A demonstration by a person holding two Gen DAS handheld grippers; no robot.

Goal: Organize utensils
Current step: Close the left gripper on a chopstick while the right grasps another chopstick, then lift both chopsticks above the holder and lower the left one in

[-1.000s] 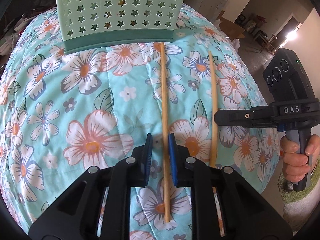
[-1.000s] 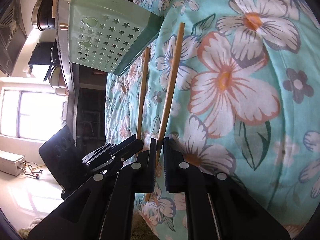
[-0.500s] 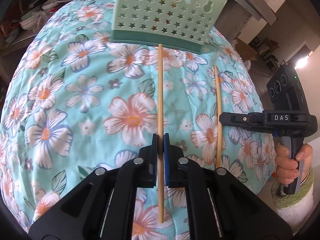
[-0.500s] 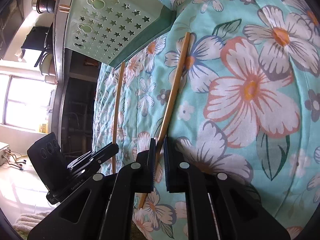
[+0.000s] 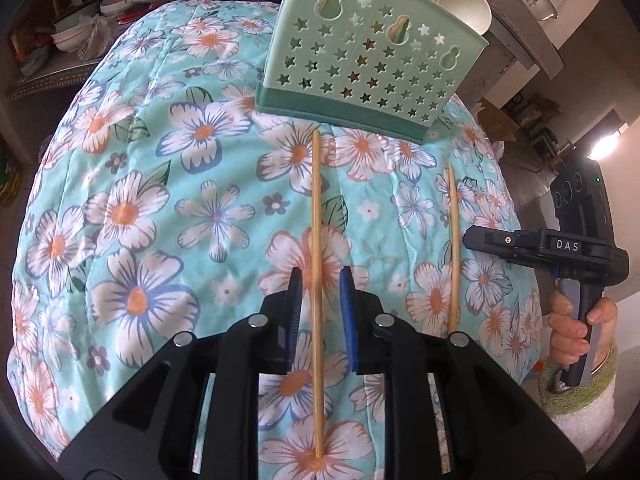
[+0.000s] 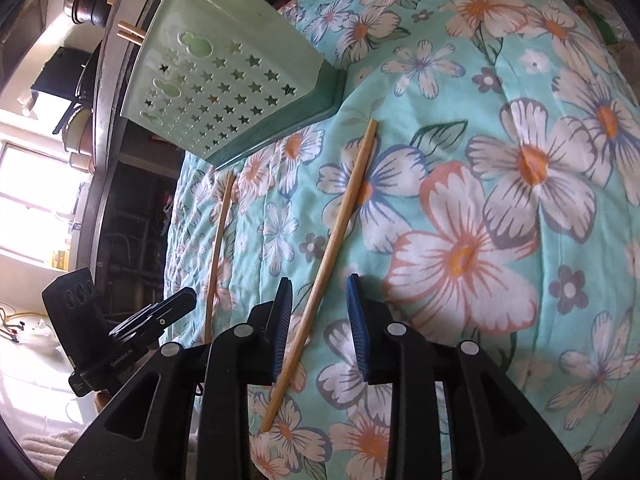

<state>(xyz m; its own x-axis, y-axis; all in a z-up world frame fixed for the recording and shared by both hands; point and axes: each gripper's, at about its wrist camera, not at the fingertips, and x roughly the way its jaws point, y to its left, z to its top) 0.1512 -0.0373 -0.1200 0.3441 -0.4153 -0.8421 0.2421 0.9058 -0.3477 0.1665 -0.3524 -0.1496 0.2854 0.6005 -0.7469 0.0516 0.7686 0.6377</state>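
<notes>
Two wooden chopsticks lie apart on the floral cloth, pointing at a green star-holed utensil basket (image 5: 372,60). In the left wrist view, my left gripper (image 5: 319,280) is open, its jaws on either side of one chopstick (image 5: 317,240) without touching it. The other chopstick (image 5: 453,240) lies to the right, near my right gripper (image 5: 472,238). In the right wrist view, my right gripper (image 6: 318,288) is open around that chopstick (image 6: 340,232); the left one's chopstick (image 6: 218,248), the basket (image 6: 236,76) and my left gripper (image 6: 176,304) show at left.
The basket holds chopsticks and white spoons (image 5: 460,4). The floral cloth (image 5: 160,220) covers a rounded table that drops off at the right edge. A dark counter (image 6: 100,80) with pots stands behind the basket.
Both grippers were shut on their chopsticks half a second ago and have opened. Both chopsticks now lie free on the cloth. Both cameras have pulled back and up a little.
</notes>
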